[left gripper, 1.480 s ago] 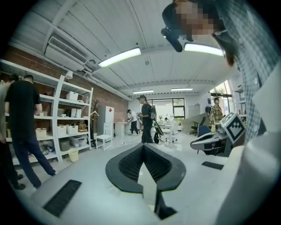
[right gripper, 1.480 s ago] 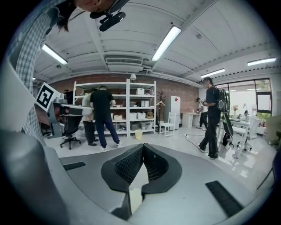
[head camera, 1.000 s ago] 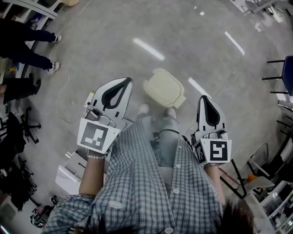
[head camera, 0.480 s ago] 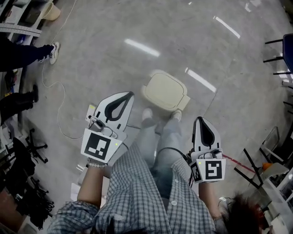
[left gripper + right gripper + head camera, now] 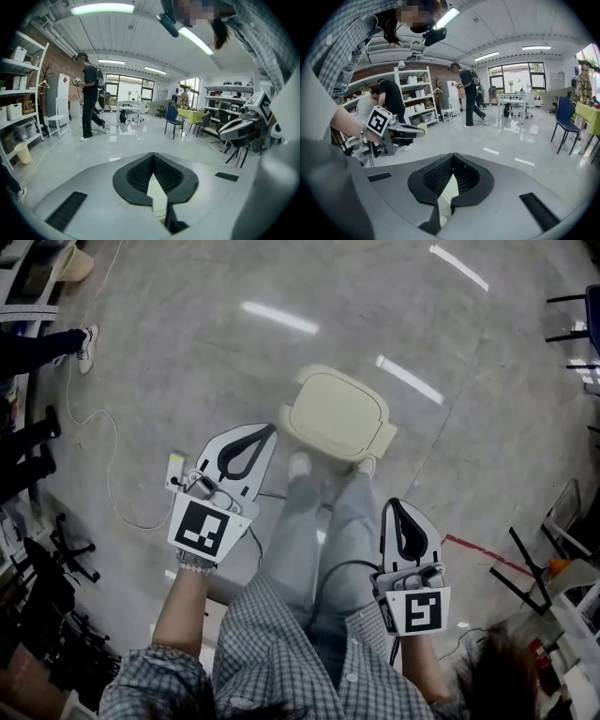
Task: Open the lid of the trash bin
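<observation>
The trash bin (image 5: 337, 416) stands on the grey floor just beyond the person's shoes, its cream lid down flat. My left gripper (image 5: 271, 428) hovers to the bin's left, tips near its left edge and apart from it, jaws shut on nothing. Held lower and nearer the body, my right gripper (image 5: 392, 503) is below the bin's right corner, also shut and empty. In the left gripper view the left gripper's (image 5: 153, 154) pads meet, and the right gripper (image 5: 243, 129) shows at the right. The right gripper view has the right gripper (image 5: 453, 155) shut too. The bin is in neither gripper view.
A white cable (image 5: 103, 460) loops over the floor at the left, near another person's shoe (image 5: 86, 341). Chair legs (image 5: 539, 568) and a red floor line (image 5: 478, 552) are at the right. Shelves (image 5: 415, 96), a standing person (image 5: 468, 93) and a blue chair (image 5: 566, 123) fill the room.
The bin now sits larger and closer in front of the feet. My right gripper has dropped back toward the body; my left gripper stays beside the bin's left edge.
</observation>
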Motion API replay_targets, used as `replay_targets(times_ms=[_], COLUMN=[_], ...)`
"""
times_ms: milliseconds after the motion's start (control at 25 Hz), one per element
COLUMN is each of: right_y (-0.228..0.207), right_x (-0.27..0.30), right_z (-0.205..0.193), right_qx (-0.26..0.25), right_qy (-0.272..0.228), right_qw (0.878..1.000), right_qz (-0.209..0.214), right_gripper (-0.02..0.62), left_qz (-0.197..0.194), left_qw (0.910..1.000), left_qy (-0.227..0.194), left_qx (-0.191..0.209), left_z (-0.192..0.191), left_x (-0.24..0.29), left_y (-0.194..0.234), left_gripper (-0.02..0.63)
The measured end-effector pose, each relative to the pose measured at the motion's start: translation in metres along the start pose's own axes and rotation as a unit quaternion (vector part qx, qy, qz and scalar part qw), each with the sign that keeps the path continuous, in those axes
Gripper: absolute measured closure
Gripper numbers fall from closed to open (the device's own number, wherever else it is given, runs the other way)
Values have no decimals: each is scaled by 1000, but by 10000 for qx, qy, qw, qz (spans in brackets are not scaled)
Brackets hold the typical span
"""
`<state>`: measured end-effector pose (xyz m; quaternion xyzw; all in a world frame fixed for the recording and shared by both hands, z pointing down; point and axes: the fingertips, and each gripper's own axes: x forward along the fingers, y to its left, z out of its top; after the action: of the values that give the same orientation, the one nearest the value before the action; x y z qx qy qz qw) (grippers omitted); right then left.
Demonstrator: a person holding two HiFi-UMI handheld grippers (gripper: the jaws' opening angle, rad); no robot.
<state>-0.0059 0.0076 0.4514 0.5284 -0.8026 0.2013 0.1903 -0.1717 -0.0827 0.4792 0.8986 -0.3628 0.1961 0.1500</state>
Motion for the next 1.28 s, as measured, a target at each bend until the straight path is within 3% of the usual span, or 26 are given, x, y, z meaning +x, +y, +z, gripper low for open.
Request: replay_targets(times_ms=[320, 560, 960, 1120, 1280], right_y=[9, 11, 7, 8, 3], right_x=[27, 38, 44, 43, 42], right_z=[-36, -61, -90, -101, -104], right_qx=[220, -33, 386, 426, 442], right_qy=[188, 408, 537, 591, 666], right_qw=[9993, 9989, 9977, 9972, 9967], right_qz=[217, 224, 149, 187, 137], right_gripper=[578, 578, 578, 578, 578], left_qz=[-141, -200, -356, -134, 17], left_qw=[9995, 9986, 9928, 9933, 9890], left_qy=[293, 482, 1057, 1151, 1472], left_qx=[56, -79, 435, -18, -139], left_z=[-65, -118, -191, -212, -240], left_x=[45, 82, 138, 156, 163], left_y=[18, 28, 36, 49, 58], left_gripper=[601, 601, 601, 601, 603])
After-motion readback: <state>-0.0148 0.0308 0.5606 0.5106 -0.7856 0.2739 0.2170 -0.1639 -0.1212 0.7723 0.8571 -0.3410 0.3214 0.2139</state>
